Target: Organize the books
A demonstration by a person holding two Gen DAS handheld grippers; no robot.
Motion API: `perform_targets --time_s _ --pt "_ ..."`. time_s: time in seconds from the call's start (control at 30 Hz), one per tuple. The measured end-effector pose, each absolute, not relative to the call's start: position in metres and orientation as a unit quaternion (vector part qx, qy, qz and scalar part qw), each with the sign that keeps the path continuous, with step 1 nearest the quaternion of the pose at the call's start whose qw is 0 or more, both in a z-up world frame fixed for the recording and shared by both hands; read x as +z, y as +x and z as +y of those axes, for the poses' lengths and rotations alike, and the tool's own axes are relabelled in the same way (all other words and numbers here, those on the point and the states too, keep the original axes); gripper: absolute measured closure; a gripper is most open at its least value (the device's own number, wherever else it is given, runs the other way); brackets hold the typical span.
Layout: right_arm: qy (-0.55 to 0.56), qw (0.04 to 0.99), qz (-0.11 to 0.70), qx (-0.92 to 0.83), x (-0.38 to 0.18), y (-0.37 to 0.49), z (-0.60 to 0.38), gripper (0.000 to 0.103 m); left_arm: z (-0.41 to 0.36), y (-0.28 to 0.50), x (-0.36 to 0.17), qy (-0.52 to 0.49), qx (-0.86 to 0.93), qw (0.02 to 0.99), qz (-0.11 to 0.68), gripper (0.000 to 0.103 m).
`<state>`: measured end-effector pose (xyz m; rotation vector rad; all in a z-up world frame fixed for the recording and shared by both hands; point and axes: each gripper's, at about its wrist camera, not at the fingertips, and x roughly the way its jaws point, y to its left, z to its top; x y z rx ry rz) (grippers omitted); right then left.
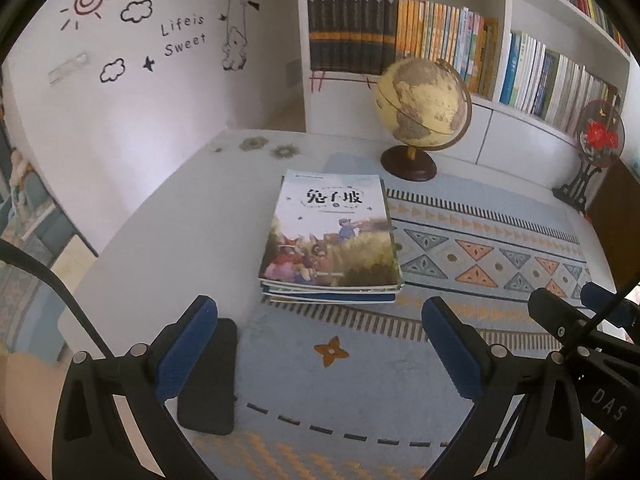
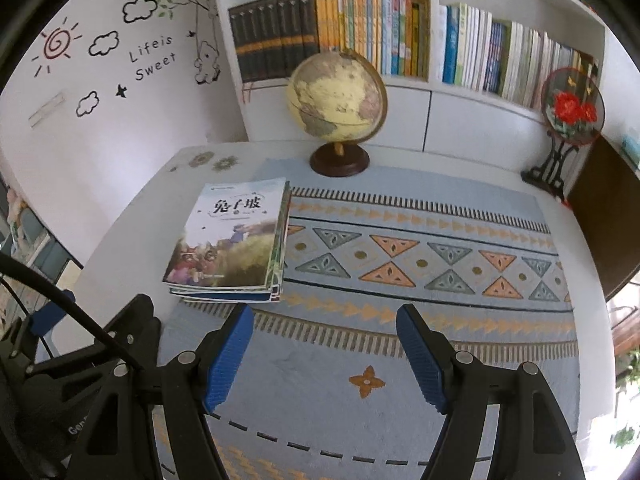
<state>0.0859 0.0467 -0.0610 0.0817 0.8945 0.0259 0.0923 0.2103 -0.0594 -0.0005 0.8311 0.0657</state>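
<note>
Small stack of thin glossy paperback books (image 1: 330, 240) flat on bench: light, floppy, slippery; pinch near spine edge. Left gripper (image 1: 320, 356) and right gripper (image 2: 324, 360) jaws released, empty.

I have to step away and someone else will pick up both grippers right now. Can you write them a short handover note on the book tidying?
Left gripper: open, empty, just short of the stack of books.
Right gripper: open, empty, over the patterned mat, stack ahead to its left.
Books: one flat pile at the mat's left edge on the white table, globe behind it; bookshelf beyond, rows already filled.
A black phone-like slab lies under the left gripper's left finger.
Done: nothing visibly grasped yet.
Left: grasp the stack and organize it.
</note>
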Motion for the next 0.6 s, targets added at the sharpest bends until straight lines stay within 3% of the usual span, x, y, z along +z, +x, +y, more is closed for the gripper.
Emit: perform_targets --time_s 0.6 --pt "0.053 0.891 0.451 -0.004 -0.071 0.143 0.071 0.031 0.232 0.157 -0.073 0.019 0.006 0.913 0.406 0.001"
